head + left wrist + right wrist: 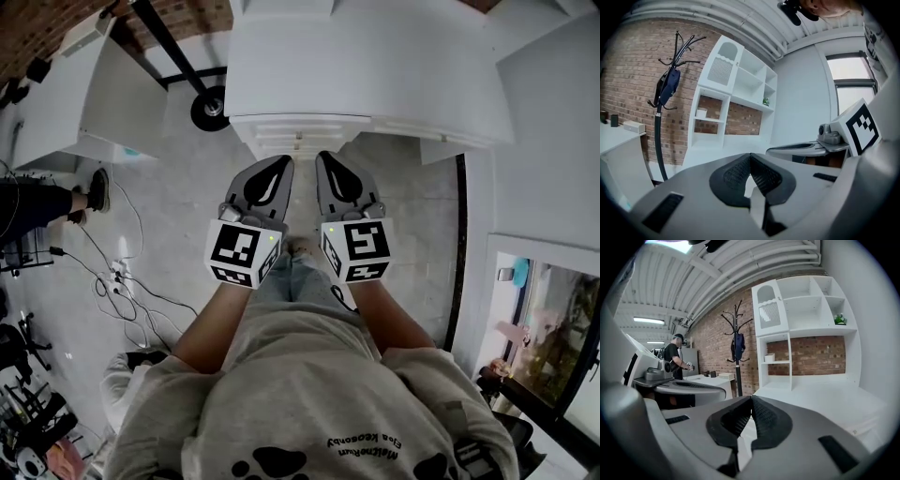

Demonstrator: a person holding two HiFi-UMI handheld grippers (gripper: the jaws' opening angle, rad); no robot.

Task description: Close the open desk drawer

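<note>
Well, the big white desk (375, 66) w/ its white drawer stack (300, 133) sits just ahead of both my tips; the drawer fronts look flush from above. A white cubby shelf unit (806, 329) stands beyond, w/ a black coat stand (737, 352) beside it. My left gripper (284, 163) & right gripper (324, 159) hang side by side, clear of the drawers. Both have their jaws pressed together, empty.

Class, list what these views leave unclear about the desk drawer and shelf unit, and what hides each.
Head view: the drawer sits mostly under the desk top; whether it is fully shut cannot be told.
Gripper views: the left gripper and right gripper fill the lower picture; no drawer shows.
Right gripper view: the green item on the shelf unit is too small to identify.
</note>
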